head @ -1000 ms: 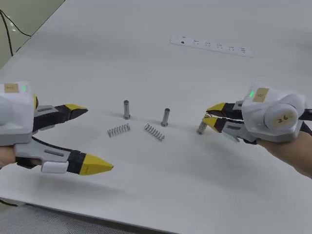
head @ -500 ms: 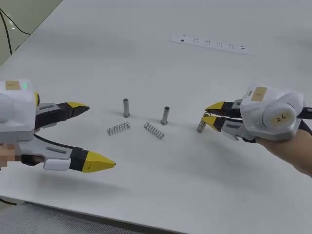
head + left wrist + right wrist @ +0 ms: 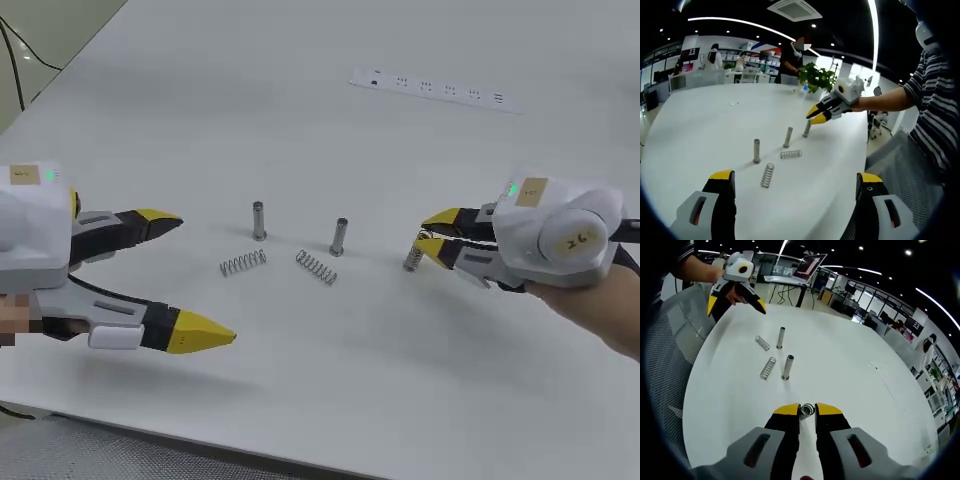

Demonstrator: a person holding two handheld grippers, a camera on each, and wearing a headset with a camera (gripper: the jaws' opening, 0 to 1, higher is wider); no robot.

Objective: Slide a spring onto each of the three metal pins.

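Jaws of our right hand-held gripper (image 3: 428, 235), narrowed to a slit, pinch a spring (image 3: 806, 410) at mid-right of the head view; our left hand-held gripper (image 3: 200, 280) gapes wide and empty at lower left. Two loose springs (image 3: 243, 264) lie mid-frame near two bare pins (image 3: 259, 222).

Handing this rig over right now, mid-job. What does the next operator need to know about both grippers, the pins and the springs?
Left gripper: jaws wide open, empty, hovering over the white table left of the parts.
Right gripper: jaws closed on a coiled steel spring standing upright, apparently over the third pin, which it hides.
Done: probably that one; check before release.
To do: left steel pin and middle steel pin stand bare; left loose spring and right loose spring lie flat just in front of them.
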